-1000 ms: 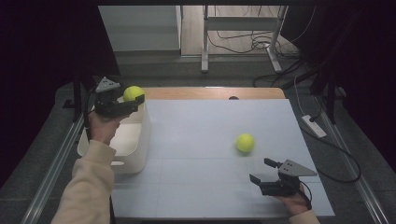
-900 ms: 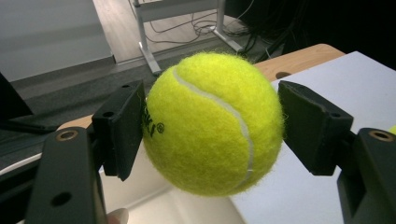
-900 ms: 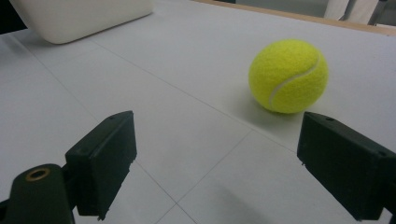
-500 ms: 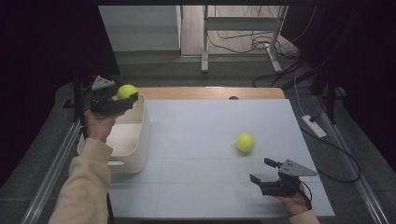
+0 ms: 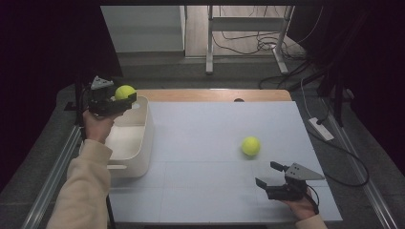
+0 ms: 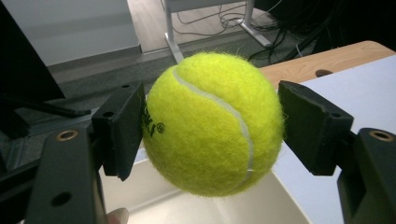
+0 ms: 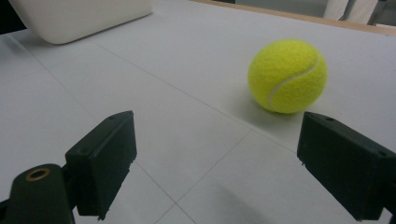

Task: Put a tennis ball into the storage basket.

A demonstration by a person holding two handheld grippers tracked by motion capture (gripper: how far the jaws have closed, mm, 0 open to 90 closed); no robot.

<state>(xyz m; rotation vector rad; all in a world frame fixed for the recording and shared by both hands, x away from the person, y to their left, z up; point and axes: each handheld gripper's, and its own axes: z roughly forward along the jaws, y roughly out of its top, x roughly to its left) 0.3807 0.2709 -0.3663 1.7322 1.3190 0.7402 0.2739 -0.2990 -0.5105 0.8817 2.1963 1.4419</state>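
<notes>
While clamped across the middle of a tennis ball (image 6: 212, 123), left hand-held gripper (image 5: 113, 100) up over the far end of the white bin (image 5: 138, 143) at the desk's (image 5: 205, 191) left edge. Pads flat on opposite sides of the felt, seam running between them; ball well seated.

Second ball (image 5: 250, 146) loose on the desk, right of centre, just ahead of the right hand-held gripper (image 5: 273, 183). That one wide open, nothing between the jaws, resting low near the front edge.

Handling, judged from looks: light, springy, fuzzy felt so decent friction, not fragile. Rolls at a touch and squirts out if pinched off-centre. Best taken across the widest part, jaws level, one pad each side. Likely bounce on release, so low drop into the bin.
</notes>
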